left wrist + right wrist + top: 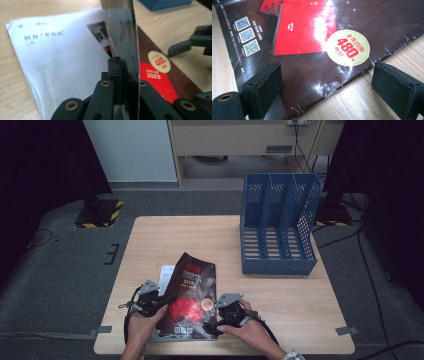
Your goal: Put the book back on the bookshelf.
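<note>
A glossy dark magazine point(192, 280) with a red panel and a round yellow price sticker lies near the table's front edge. My left gripper point(167, 300) is shut on its left edge. In the left gripper view the gripper point(121, 65) pinches the dark cover point(122, 25), which stands up on edge between the jaws, with a white printed page point(62, 57) to its left. My right gripper point(212, 325) is at the magazine's lower right corner. In the right gripper view it point(332, 87) stands open, one pad over the magazine point(312, 30) and the other over bare wood.
A blue three-slot file rack point(277, 227) stands at the back right of the wooden table point(200, 235). A white sheet point(165, 272) sticks out from under the magazine's left side. Grey carpet surrounds the table.
</note>
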Demonstrator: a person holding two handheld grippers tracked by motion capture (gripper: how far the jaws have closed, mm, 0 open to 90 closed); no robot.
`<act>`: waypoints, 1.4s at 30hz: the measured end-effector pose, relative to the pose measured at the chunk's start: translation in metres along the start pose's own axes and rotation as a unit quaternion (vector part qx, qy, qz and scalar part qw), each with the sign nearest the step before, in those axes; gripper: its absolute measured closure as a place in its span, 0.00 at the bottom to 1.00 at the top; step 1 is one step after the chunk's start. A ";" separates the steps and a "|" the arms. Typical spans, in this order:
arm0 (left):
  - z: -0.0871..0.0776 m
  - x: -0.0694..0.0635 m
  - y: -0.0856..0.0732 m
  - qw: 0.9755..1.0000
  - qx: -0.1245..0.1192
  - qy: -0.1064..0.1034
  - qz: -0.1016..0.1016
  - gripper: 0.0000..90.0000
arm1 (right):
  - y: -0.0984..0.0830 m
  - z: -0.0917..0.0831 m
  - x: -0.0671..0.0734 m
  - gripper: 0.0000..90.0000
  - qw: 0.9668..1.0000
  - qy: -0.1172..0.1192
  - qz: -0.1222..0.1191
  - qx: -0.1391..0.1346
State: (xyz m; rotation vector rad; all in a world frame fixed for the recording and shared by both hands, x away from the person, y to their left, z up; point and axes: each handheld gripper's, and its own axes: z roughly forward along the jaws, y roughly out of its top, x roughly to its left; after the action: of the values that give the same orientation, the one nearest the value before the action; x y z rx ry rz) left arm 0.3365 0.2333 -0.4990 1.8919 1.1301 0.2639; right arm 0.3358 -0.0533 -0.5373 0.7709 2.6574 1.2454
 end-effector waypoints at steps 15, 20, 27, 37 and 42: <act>-0.021 -0.007 0.005 0.997 -0.071 -0.032 0.009 1.00 | 0.005 0.000 -0.010 0.07 0.999 0.027 0.032 0.008; -0.022 -0.008 0.006 0.996 -0.082 -0.038 0.012 1.00 | 0.011 0.003 -0.015 0.07 0.998 0.036 0.041 0.017; -0.023 -0.008 0.006 0.995 -0.092 -0.045 0.011 1.00 | 0.020 0.008 -0.016 0.08 0.998 0.049 0.039 0.033; -0.015 0.000 0.001 0.999 -0.054 -0.002 0.001 0.88 | 0.022 0.012 -0.015 0.08 0.998 0.045 0.032 0.032; -0.014 0.005 -0.001 0.998 -0.042 0.038 -0.004 0.68 | 0.021 0.012 -0.015 0.08 0.998 0.041 0.029 0.032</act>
State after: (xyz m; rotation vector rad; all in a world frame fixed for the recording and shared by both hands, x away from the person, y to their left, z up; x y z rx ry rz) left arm 0.3308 0.2454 -0.4933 1.8158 1.1584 0.3763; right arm 0.3609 -0.0409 -0.5308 0.8296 2.7716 1.2374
